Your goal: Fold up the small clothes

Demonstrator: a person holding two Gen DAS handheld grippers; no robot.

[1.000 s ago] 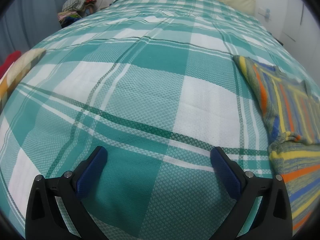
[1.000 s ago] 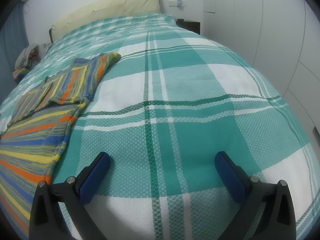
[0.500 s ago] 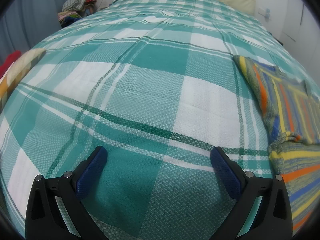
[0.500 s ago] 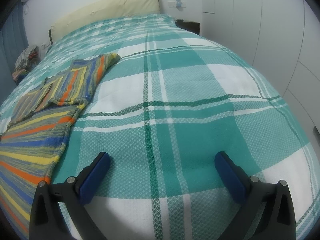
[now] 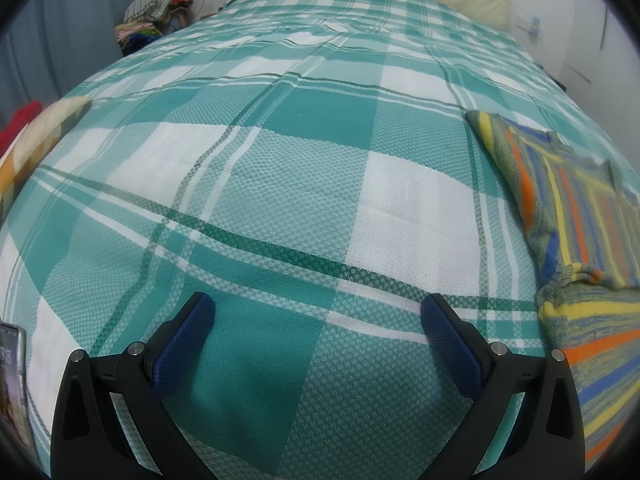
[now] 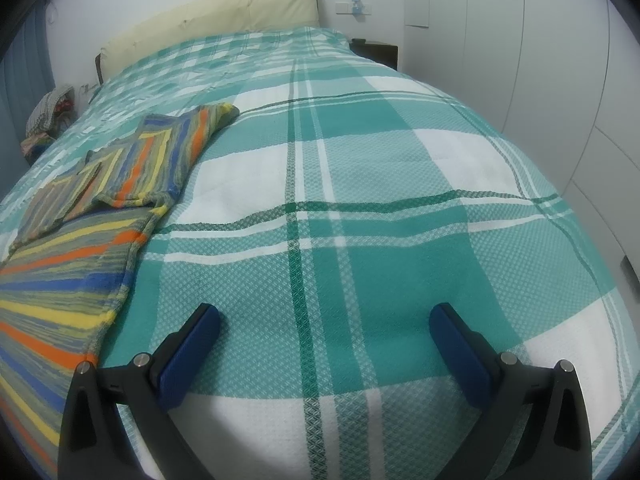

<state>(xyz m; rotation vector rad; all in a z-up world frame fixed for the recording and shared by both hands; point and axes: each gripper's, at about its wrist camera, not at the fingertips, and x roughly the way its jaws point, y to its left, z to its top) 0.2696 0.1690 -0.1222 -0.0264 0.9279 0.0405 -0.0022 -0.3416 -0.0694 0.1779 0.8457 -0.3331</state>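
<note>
A small striped knit sweater in orange, yellow, blue and grey lies flat on the bed, at the right edge of the left wrist view. It fills the left side of the right wrist view, where the sweater has one sleeve stretched toward the headboard. My left gripper is open over bare bedspread, left of the sweater. Over bare bedspread to the sweater's right, my right gripper also stands open. Neither holds anything.
A green and white plaid bedspread covers the bed. A cream headboard is at the far end. A pile of clothes sits beyond the bed's far left corner. A phone lies at the lower left. White wardrobe doors stand at the right.
The right wrist view has shifted slightly, so the sweater sits a little further left. The left gripper has not moved.
</note>
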